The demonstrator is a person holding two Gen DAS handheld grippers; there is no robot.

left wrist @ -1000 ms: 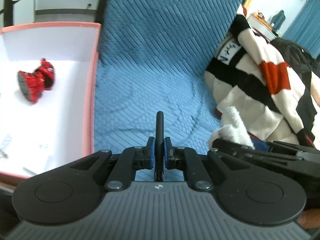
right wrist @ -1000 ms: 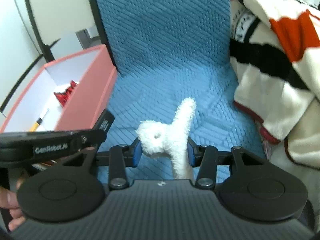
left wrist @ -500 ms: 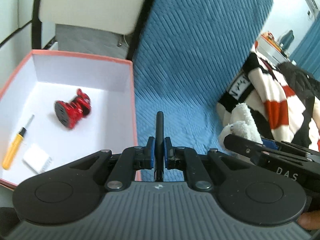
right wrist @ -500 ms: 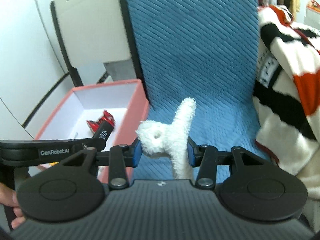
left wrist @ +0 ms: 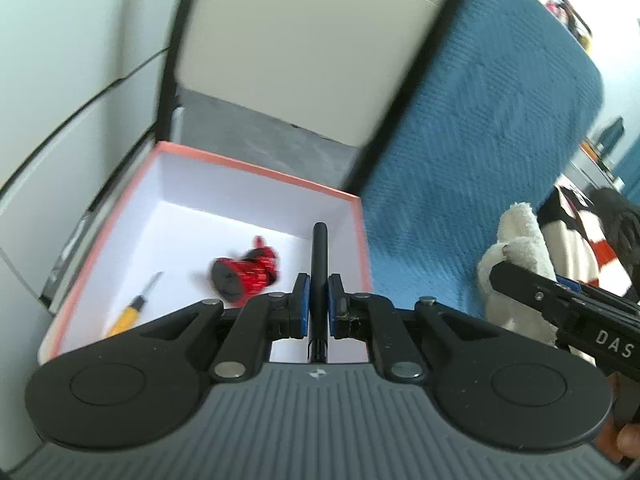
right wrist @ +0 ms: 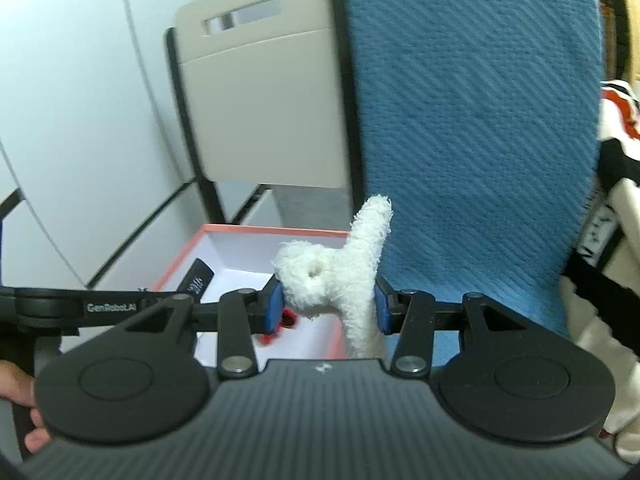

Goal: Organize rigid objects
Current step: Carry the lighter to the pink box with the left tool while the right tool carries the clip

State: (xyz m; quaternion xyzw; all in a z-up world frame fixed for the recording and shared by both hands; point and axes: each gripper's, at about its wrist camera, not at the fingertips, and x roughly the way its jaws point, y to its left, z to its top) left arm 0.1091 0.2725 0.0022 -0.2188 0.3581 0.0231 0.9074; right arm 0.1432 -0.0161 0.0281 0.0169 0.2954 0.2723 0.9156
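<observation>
My left gripper (left wrist: 319,304) is shut on a thin black pen (left wrist: 320,256), which sticks up and forward over a pink-rimmed white box (left wrist: 256,170). Inside the box lie a red toy (left wrist: 250,274) and a yellow screwdriver (left wrist: 130,312). My right gripper (right wrist: 327,306) is shut on a fluffy white plush toy (right wrist: 340,276), held above the box's near right corner. The same plush toy (left wrist: 520,248) and the right gripper's black body appear at the right edge of the left wrist view. The box (right wrist: 256,232) shows behind the plush toy in the right wrist view.
A blue quilted cover (right wrist: 472,120) spreads to the right of the box. A beige chair back (right wrist: 264,100) with a black frame stands behind the box, against white wall panels. A striped black, white and red blanket (right wrist: 612,160) lies at the far right.
Both grippers rose and swung left toward the box, each keeping its grip. The box moved from the left edge to the middle of view, and the chair back came into sight.
</observation>
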